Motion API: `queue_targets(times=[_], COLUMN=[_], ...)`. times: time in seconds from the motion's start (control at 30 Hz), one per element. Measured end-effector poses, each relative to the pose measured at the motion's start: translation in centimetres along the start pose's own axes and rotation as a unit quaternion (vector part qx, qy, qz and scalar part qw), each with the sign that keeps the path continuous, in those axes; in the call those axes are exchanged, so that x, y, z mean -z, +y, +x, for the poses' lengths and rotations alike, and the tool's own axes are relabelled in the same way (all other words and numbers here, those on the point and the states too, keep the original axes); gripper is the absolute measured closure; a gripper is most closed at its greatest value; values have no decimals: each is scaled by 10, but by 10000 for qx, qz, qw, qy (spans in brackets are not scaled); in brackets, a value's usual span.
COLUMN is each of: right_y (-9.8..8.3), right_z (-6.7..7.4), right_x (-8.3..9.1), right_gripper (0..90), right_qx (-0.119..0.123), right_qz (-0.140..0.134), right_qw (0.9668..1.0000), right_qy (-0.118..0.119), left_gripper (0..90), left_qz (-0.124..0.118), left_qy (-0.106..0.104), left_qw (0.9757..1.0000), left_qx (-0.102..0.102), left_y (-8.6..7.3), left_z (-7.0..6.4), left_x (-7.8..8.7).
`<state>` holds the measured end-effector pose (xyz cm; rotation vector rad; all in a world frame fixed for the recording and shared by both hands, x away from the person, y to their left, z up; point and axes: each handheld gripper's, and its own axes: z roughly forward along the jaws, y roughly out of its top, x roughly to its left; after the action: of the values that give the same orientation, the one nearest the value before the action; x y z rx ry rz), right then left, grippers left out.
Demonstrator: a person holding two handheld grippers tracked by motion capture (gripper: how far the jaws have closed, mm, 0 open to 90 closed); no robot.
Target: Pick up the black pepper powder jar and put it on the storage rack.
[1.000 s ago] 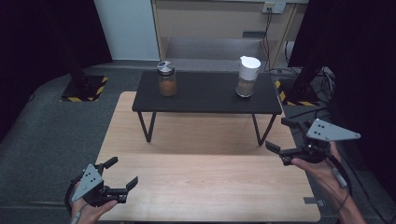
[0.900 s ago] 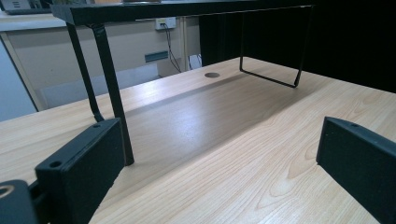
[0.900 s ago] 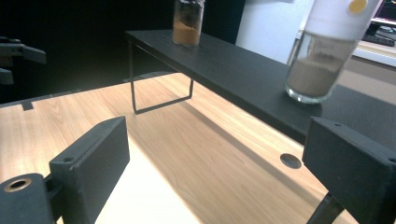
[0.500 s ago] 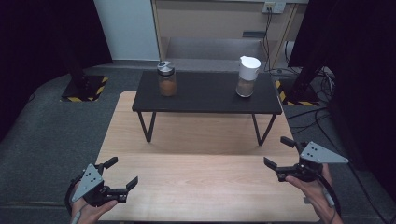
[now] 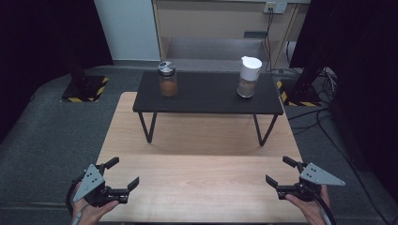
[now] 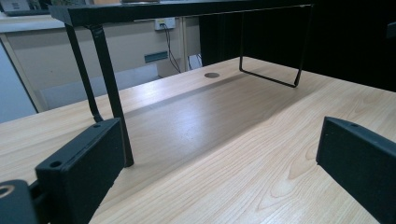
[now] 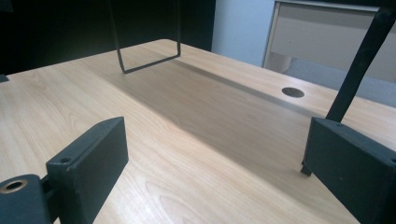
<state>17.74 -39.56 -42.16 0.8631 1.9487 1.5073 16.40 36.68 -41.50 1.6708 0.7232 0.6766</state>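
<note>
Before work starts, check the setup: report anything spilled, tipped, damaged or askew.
Nothing stands out. The glass jar with the silver lid and the white-lidded shaker jar stand upright and apart on the black metal-legged shelf. The light wooden table shows no spill.

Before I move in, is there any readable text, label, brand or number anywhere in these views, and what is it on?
No readable text in any view.
Jar with silver lid: no label legible.
Jar with white lid: no print visible.
Yellow and black hazard stripes on the stand base at left: a marking, no words.
Wall socket plate: too small to read.
Left gripper and right gripper: no markings legible.
</note>
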Motion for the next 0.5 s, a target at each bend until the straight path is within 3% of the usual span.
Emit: queue_targets(times=[0.33, 0.5], right_y=[-7, -8], right_z=[3, 2], right_x=[-5, -4], right_gripper=[71, 77], right_qx=[97, 80], right_qz=[196, 150], right_qw=[9995, 9994], right_qy=[215, 292], left_gripper=[1, 3], left_qz=[-25, -13], left_qy=[-100, -177], left_qw=[9999, 9998], left_qx=[-68, -104], left_y=[0, 1], left_z=[2, 2], left_x=[-2, -3])
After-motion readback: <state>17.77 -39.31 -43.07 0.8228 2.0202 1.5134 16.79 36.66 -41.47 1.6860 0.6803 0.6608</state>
